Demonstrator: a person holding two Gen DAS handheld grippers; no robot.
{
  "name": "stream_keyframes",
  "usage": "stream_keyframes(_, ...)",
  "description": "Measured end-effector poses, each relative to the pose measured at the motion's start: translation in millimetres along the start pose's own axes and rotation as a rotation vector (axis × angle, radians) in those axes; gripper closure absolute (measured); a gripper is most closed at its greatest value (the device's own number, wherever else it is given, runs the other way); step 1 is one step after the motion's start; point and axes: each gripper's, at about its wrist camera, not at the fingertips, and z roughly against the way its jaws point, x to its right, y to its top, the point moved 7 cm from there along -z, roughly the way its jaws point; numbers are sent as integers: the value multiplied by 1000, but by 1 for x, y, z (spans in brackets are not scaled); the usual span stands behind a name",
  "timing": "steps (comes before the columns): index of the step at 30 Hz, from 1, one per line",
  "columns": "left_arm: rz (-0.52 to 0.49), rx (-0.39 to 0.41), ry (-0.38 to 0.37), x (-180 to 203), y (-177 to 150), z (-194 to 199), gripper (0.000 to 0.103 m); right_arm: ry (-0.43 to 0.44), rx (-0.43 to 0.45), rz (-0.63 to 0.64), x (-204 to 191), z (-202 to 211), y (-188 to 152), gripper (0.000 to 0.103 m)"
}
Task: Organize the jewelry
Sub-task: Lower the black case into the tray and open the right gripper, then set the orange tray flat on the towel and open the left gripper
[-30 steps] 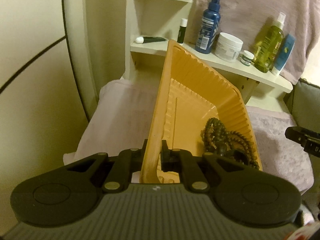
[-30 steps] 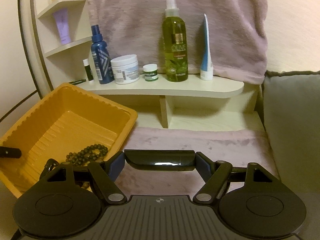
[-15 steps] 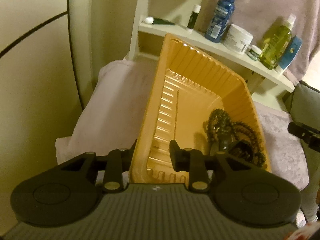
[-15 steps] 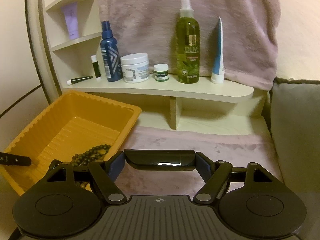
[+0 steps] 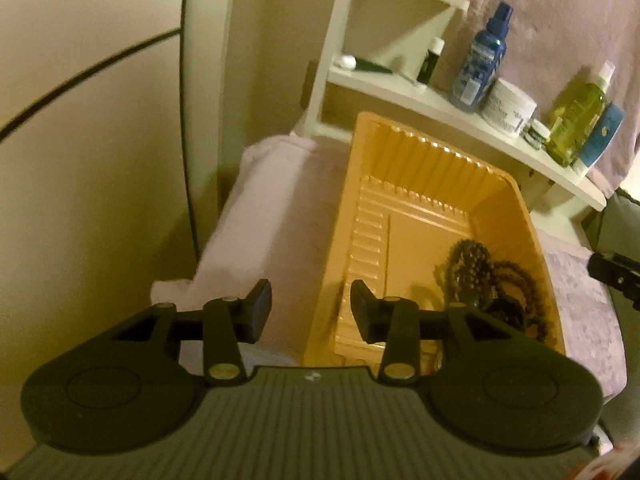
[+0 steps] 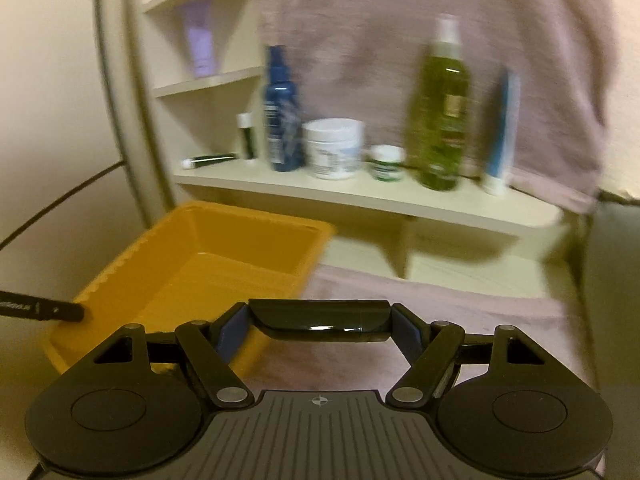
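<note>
The left gripper (image 5: 310,308) has just been opening its jaws, and now they stand partly open with the yellow tray's (image 5: 404,148) near left edge in the gap, not squeezed. The tray sits on the pink cloth (image 5: 276,216). Dark bead strings (image 5: 476,272) lie in the tray's near right corner, to the right of the left jaws. The right gripper (image 6: 319,316) pinches a shiny black bar (image 6: 319,314) crosswise between its 2 wide-apart fingers, beside the tray.
</note>
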Motion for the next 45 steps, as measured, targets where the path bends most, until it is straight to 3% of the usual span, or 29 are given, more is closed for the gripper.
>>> stream_keyframes(7, -48, 64, 57, -1, 7, 16, 59, 160, -81, 148, -60, -31, 4, 28)
stream_keyframes(15, -66, 87, 59, 2, 7, 19, 45, 216, -158, 205, -89, -61, -7, 26)
stream_keyframes(20, -68, 103, 69, 1, 6, 21, 37, 181, -106, 175, -80, -51, 1, 19)
stream_keyframes(27, -92, 133, 67, 11, 4, 31, 23, 113, -57, 65, -49, -23, 12, 18)
stream_keyframes(36, -129, 143, 61, 32, -11, 50, 6, 54, -138, -227, 1, 18, -13, 18)
stream_keyframes(45, -174, 94, -3, 66, -42, 64, 3, -32, -203, -277, 16, 69, -45, 18)
